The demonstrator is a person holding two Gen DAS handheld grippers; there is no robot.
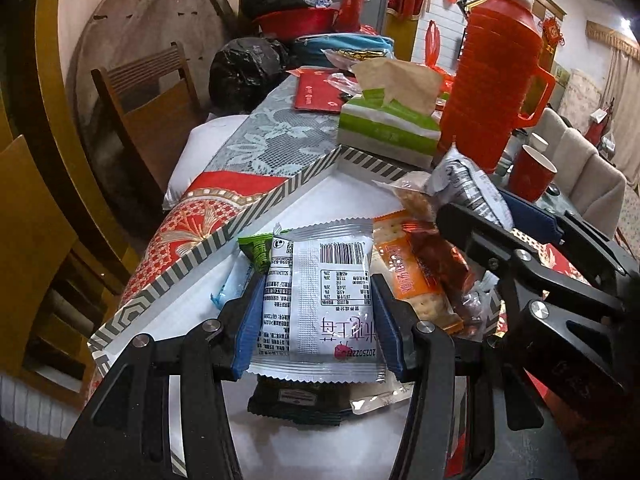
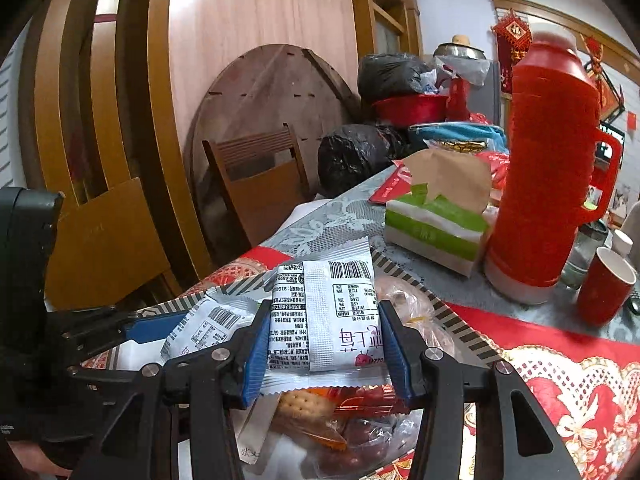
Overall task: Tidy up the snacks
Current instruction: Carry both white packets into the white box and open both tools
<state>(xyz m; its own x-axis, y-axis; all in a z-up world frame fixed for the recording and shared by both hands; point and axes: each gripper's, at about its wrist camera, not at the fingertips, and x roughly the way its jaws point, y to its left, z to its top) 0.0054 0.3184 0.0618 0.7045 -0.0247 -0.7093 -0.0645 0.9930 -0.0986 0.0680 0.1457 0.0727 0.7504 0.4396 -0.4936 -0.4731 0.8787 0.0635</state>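
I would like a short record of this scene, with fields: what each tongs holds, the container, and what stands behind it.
left tongs: shut on white packet
right tongs: shut on second white packet
container: striped-rim tray, holding mixed snacks
behind tray: green tissue pack, red thermos, red cup

Free: white tray floor (image 1: 316, 196) behind the snack pile (image 1: 416, 256) | Blocked: tissue box (image 1: 388, 128), red thermos (image 1: 496, 80) beyond the far rim.
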